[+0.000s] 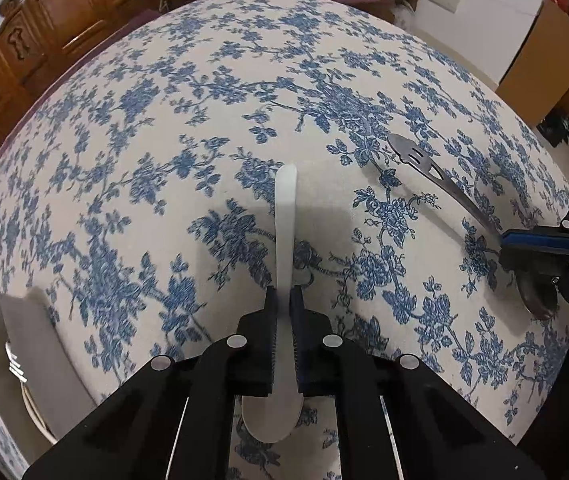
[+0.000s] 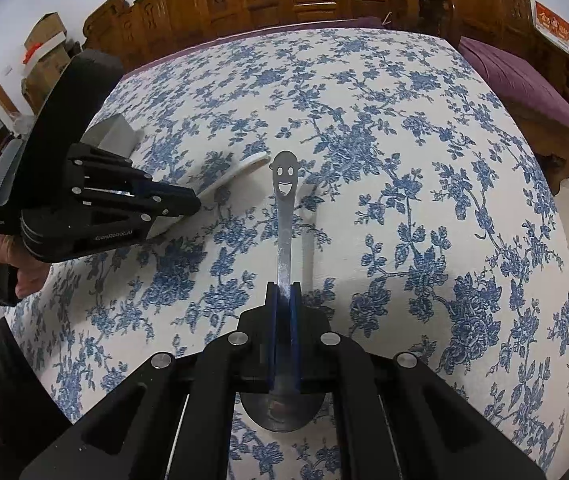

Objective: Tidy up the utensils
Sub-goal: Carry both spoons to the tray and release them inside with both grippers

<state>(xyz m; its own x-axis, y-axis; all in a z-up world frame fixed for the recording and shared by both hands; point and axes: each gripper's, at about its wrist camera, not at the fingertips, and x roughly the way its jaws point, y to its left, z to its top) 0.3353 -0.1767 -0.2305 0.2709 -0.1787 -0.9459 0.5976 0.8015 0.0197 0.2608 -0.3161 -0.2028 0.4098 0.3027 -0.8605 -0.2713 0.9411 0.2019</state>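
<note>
Jaws clenched on both sides, each pinching one spoon at the neck. Left gripper clamps the white spoon: handle runs straight ahead of the fingers, long axis in line with them, bowl tucked back under the gripper body. Right gripper clamps the metal spoon, the one with a smiley-face cutout at the handle tip, same layout: handle forward, bowl behind and below.

Key relation: the grey holder sits at the lower left of the left wrist view, near the left gripper and on its outer side; from the right wrist view it lies beyond the left gripper, well apart from the right one. Left hand is nearer, so the white spoon likely goes in first.

Count: two spoons, one per gripper; one holder, with at least one fork already inside, other contents unclear. Both handle tips sit close over the floral tablecloth; contact cannot be told.
</note>
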